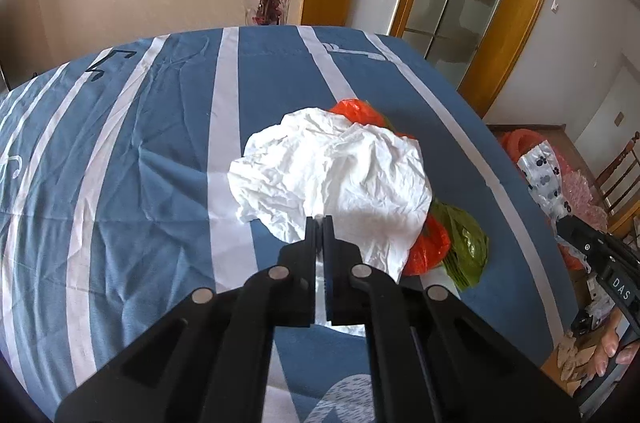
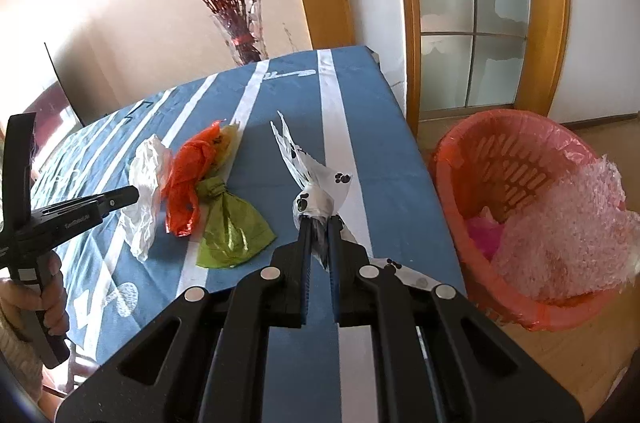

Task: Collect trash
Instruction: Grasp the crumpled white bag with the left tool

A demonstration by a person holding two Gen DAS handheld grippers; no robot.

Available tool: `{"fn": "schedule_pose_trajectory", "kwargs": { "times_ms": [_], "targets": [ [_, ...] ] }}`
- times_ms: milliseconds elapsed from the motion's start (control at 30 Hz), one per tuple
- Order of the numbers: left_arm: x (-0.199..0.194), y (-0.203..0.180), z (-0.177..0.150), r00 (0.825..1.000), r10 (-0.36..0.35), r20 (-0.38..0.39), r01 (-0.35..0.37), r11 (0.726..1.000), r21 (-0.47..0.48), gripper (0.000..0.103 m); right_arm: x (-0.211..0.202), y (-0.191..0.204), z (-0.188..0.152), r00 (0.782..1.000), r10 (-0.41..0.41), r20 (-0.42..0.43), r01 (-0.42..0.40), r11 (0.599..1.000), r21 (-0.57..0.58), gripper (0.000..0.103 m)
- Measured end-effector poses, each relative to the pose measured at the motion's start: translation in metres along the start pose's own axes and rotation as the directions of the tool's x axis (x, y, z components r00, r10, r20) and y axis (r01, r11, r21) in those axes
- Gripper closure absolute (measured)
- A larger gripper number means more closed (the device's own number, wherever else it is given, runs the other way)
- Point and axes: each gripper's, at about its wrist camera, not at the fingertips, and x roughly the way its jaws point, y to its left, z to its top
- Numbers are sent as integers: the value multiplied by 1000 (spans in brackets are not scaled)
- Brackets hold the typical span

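Note:
My left gripper (image 1: 319,223) is shut on a crumpled white plastic bag (image 1: 332,179), lifted slightly over the blue striped tablecloth (image 1: 120,163); the bag also shows in the right wrist view (image 2: 146,191). Behind it lie an orange bag (image 1: 430,243) and a green bag (image 1: 466,243), also seen in the right wrist view as orange bag (image 2: 188,183) and green bag (image 2: 232,231). My right gripper (image 2: 318,219) is shut on a white paw-print bag (image 2: 320,191), held above the table's right edge. A red trash basket (image 2: 500,159) stands on the floor to the right.
The basket holds bubble wrap (image 2: 568,231) and a pink item (image 2: 486,235). A glass vase of red branches (image 2: 240,35) stands beyond the table's far edge. A wooden-framed glass door (image 2: 472,23) is at the back right. A wooden chair (image 1: 624,175) stands far right.

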Motion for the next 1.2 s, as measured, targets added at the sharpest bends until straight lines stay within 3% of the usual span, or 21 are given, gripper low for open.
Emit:
{"fn": "schedule_pose_trajectory", "kwargs": {
  "times_ms": [67, 133, 167, 333, 400, 467, 533, 600, 767, 1200],
  "targets": [
    [2, 1, -1, 1000, -7, -5, 7, 1000, -7, 89, 0, 2, 0, 1000, 2, -2, -2, 1000, -4, 94],
    [2, 1, -3, 1000, -9, -3, 8, 1000, -19, 47, 0, 2, -2, 1000, 1, -6, -1, 1000, -7, 94],
    [2, 1, -3, 1000, 2, 11, -2, 1000, -27, 41, 1, 2, -2, 1000, 0, -8, 0, 1000, -7, 94],
    [17, -1, -2, 999, 41, -19, -41, 999, -4, 40, 1, -3, -2, 1000, -7, -19, 7, 1000, 1, 94],
    [23, 0, -5, 998, 52, -38, -52, 999, -3, 41, 1, -5, -2, 1000, -8, -21, 8, 1000, 5, 94],
    [25, 1, -8, 998, 52, -38, -52, 999, 4, 51, 1, -6, -3, 1000, -9, -23, 9, 1000, 6, 94],
    [26, -1, -9, 998, 50, -33, -49, 998, 29, 78, 3, -6, -3, 1000, -7, -28, 8, 1000, 9, 94],
    [26, -3, -10, 998, 37, -42, -36, 998, 42, 93, 4, -5, -3, 1000, -5, -29, 5, 1000, 9, 94],
    [18, 6, -10, 999, 28, -26, -27, 999, 18, 97, 0, -3, -3, 1000, -2, -19, 2, 1000, 2, 94],
    [-31, 24, 14, 995, 4, 104, 0, 999, -39, 98, -10, -3, 2, 1000, 4, 12, -4, 1000, 5, 94]
  ]
}}
